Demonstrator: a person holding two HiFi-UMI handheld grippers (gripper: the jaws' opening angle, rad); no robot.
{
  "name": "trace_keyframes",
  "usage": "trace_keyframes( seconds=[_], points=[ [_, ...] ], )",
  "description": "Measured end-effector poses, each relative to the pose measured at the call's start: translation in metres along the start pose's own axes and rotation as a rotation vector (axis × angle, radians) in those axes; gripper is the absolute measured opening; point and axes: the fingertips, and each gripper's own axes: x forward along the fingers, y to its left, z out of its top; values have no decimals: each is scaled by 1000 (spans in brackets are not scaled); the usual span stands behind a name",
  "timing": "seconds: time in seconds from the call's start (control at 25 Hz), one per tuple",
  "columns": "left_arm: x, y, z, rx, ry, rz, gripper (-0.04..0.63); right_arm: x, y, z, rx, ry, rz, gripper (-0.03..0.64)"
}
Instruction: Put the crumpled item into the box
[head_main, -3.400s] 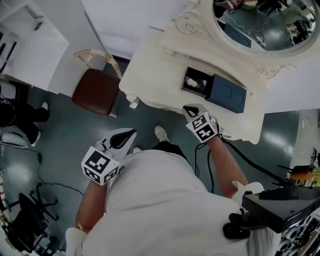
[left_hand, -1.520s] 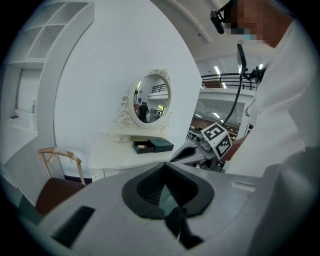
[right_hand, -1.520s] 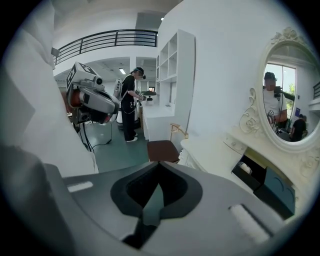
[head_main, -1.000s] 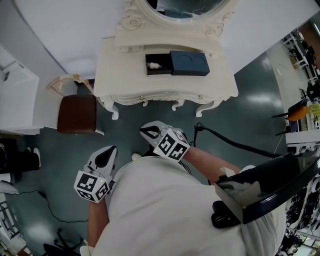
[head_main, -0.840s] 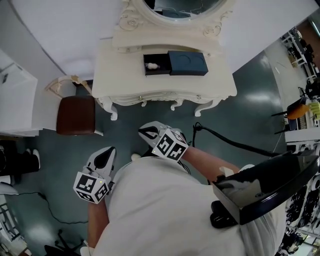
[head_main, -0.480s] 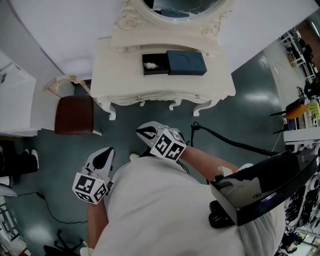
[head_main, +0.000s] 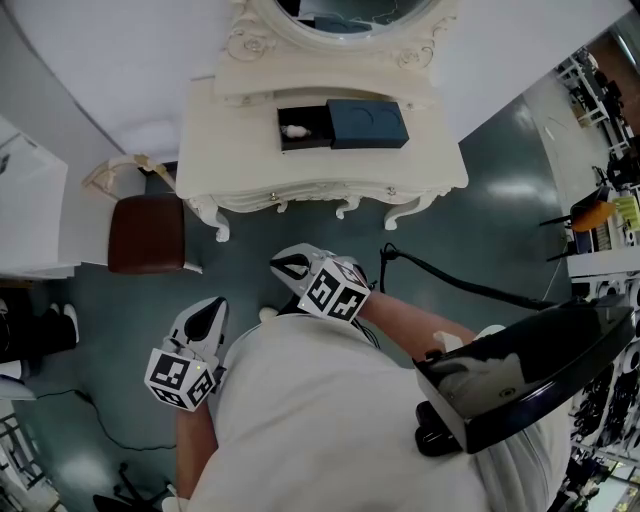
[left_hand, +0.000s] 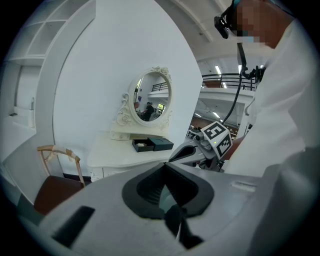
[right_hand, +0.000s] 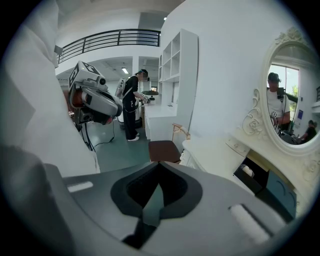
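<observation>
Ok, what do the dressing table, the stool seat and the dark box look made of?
Dressing table: probably painted wood, cream, satin; carved scrolled edge and legs. Stool seat: brown leather or vinyl, smooth with soft sheen. Box: likely rigid card, matte dark blue; thin straight walls, no shine. All guesses from this height.

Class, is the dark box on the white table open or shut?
Open. The dark box stands uncovered, blue lid beside it, white crumpled item inside.

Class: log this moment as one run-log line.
crumpled item: inside box | box: open, on dressing table | left hand-held gripper: shut, empty | right hand-held gripper: shut, empty
</observation>
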Motion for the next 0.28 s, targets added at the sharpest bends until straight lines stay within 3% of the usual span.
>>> trace_keyframes(
  seconds=[0.28],
  points=[
    [13, 7, 1, -8, 17, -5, 3, 5, -14, -7, 17, 6, 1, 0]
  ],
)
